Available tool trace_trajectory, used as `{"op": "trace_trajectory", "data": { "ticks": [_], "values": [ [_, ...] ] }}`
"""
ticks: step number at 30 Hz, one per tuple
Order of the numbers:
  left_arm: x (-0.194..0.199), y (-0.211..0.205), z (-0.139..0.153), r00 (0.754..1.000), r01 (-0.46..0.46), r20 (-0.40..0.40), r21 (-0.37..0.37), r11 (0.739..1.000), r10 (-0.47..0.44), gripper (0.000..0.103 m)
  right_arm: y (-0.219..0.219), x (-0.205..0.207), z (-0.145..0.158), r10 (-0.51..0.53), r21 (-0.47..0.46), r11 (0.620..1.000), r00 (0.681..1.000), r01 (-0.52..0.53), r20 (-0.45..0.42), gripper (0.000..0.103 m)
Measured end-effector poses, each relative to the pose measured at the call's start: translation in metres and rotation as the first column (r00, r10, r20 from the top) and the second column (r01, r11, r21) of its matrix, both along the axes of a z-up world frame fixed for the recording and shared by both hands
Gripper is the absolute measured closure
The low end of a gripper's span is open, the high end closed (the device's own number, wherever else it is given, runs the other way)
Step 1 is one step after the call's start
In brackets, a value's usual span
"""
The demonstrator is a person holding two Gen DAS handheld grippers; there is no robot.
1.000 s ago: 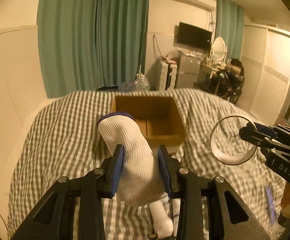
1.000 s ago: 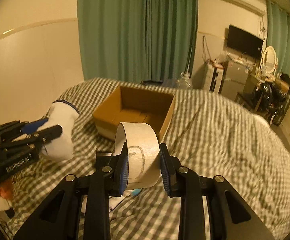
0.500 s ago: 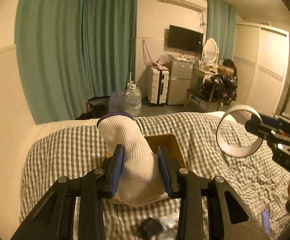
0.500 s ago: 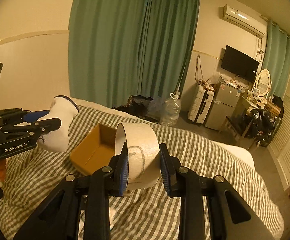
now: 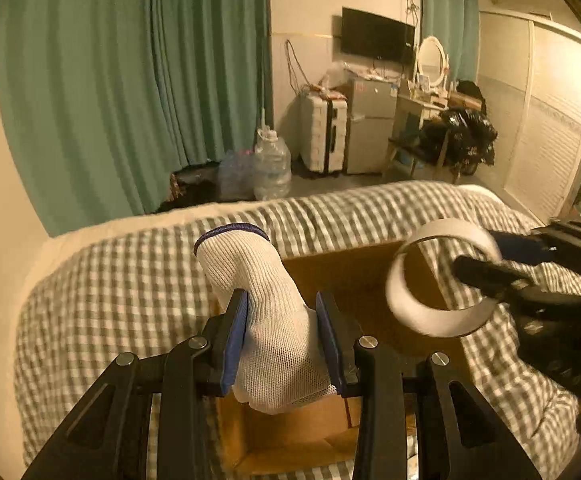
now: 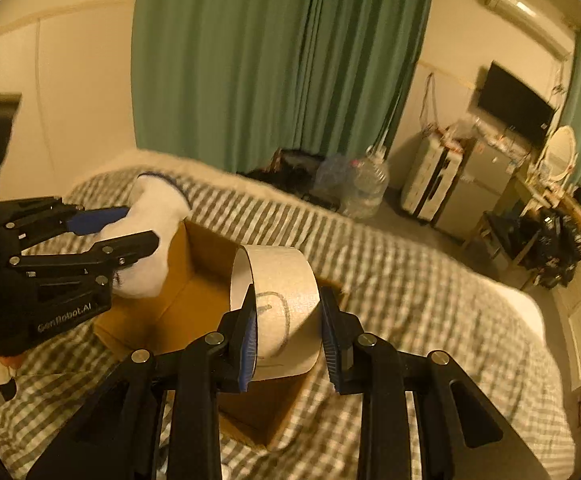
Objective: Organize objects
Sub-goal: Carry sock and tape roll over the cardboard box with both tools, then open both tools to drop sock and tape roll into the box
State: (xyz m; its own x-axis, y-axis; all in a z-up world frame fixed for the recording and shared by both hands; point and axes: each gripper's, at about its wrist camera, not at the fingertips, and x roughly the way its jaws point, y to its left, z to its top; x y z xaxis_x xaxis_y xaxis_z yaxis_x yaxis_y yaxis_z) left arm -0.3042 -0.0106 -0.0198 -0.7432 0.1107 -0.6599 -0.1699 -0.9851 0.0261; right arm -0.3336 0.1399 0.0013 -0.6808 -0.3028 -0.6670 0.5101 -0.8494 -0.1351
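The bed [image 5: 102, 312] is covered with a grey-and-white checked blanket [image 6: 422, 292]. An open cardboard box [image 5: 370, 276] rests directly on the blanket, near the middle of the bed.

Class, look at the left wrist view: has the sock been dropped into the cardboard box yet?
No, the sock is clamped between the left gripper's fingers above the box.

Warm, dim yellow indoor light tints both views. A black circular rim cuts off the corners, and straight lines bow toward the edges. The right wrist view is smeared: the bed [image 6: 390, 280] checks streak and the sock [image 6: 150, 240] looks soft. In the left wrist view the tape ring [image 5: 438, 280] is blurred, while the sock's [image 5: 266, 312] knit is sharp.
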Motion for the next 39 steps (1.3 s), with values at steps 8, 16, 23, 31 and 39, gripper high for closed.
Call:
{"op": "trace_trajectory", "data": {
  "ticks": [8, 16, 23, 31, 39],
  "values": [
    [-0.021, 0.011, -0.044, 0.998, 0.041, 0.049, -0.008, 0.999, -0.041, 0.068, -0.022, -0.034, -0.061, 0.013, 0.030, 0.999, 0.998, -0.015, 0.069, 0.076],
    [-0.033, 0.015, -0.075, 0.994, 0.066, 0.086, -0.034, 0.997, -0.063, 0.067, -0.032, -0.045, -0.088, 0.024, 0.041, 0.999, 0.995, -0.028, 0.101, 0.076],
    [-0.030, 0.011, -0.081, 0.993, 0.052, 0.108, -0.005, 0.999, -0.052, 0.053, -0.032, -0.039, -0.094, 0.045, 0.023, 0.999, 0.993, -0.048, 0.109, 0.075],
    [0.004, -0.008, -0.039, 0.996, 0.004, 0.084, 0.021, 1.000, -0.006, 0.023, -0.004, -0.029, -0.057, 0.001, -0.017, 1.000, 0.997, 0.000, 0.074, 0.042],
    [0.053, -0.015, 0.041, 0.999, -0.052, -0.009, -0.024, 0.998, 0.052, 0.013, 0.018, 0.013, 0.011, -0.009, -0.049, 0.999, 0.999, 0.011, 0.040, 0.026]
  ]
}}
